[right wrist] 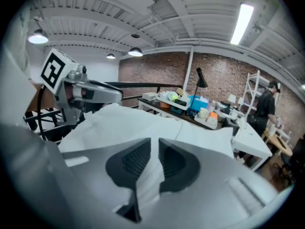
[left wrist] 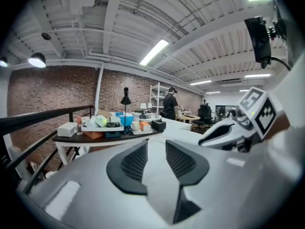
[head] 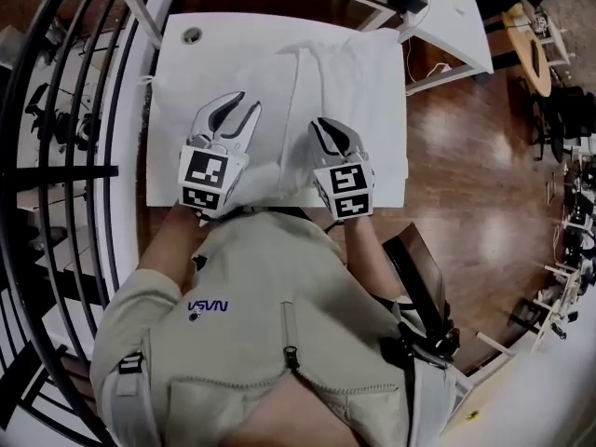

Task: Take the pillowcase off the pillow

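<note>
A white pillow in its white pillowcase [head: 349, 77] lies on the white table [head: 186, 73], reaching to the table's right edge. My left gripper [head: 248, 101] is over the near left part of the fabric. Its jaws stand apart with a strip of white cloth [left wrist: 157, 175] loose between them. My right gripper [head: 323, 124] is at the pillow's near edge, shut on a fold of the pillowcase [right wrist: 150, 175]. In the right gripper view the left gripper [right wrist: 83, 92] shows at the left, above the rumpled cloth [right wrist: 138, 123]. In the left gripper view the right gripper [left wrist: 233, 128] shows at the right.
A black railing [head: 65, 156] runs along the left of the table. A cluttered side table [left wrist: 107, 135] stands beyond the far end, with a black lamp [left wrist: 126, 97]. A person [left wrist: 170, 106] stands far off. Wooden floor [head: 466, 156] lies to the right, a dark chair [head: 424, 277] by my right hip.
</note>
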### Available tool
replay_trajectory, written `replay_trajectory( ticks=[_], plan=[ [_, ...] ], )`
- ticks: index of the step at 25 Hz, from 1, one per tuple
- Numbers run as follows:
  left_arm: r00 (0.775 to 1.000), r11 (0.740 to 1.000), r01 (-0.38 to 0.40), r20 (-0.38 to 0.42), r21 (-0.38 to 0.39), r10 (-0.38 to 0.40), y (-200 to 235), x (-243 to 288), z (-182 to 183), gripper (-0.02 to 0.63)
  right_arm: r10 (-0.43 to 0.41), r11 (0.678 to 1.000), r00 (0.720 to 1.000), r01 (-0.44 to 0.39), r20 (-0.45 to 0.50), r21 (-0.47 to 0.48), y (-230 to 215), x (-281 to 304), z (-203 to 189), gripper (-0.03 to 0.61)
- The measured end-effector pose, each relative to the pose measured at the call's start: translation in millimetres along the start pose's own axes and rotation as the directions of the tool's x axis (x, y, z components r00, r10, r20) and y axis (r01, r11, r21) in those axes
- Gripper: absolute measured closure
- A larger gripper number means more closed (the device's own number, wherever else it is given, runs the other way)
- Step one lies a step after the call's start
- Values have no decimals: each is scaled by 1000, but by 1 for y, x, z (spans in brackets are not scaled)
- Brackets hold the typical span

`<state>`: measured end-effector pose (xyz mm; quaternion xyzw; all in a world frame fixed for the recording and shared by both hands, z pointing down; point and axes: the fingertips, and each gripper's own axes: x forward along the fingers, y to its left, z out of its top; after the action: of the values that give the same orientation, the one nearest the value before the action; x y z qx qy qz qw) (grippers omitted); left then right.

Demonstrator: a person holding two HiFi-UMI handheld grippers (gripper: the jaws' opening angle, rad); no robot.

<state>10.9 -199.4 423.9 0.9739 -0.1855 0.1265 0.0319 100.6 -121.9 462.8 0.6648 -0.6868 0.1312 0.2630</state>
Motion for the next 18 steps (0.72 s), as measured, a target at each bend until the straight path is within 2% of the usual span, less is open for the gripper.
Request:
replay_trajectory(
  ticks=[3, 6, 9, 18],
  plan=[
    [994, 995, 98, -49, -9, -98, -32, -8, -18, 456, -43, 998, 999, 43, -6, 37, 6, -16, -13, 540],
    [987, 992, 120, -101, -24, -122, -51, -17, -40, 434, -55, 997, 998, 55, -2, 61, 12, -29, -29, 540],
    [986, 995, 93, -135, -37, -97, -64, -31, -53, 433, -33, 996, 999, 32, 10, 79, 20, -38, -43, 540],
    [976, 999, -32, -216, -14, 29, -119, -38, -77, 422, 167, 985, 984, -169, 66, 29, 40, -65, -77, 504]
  ],
)
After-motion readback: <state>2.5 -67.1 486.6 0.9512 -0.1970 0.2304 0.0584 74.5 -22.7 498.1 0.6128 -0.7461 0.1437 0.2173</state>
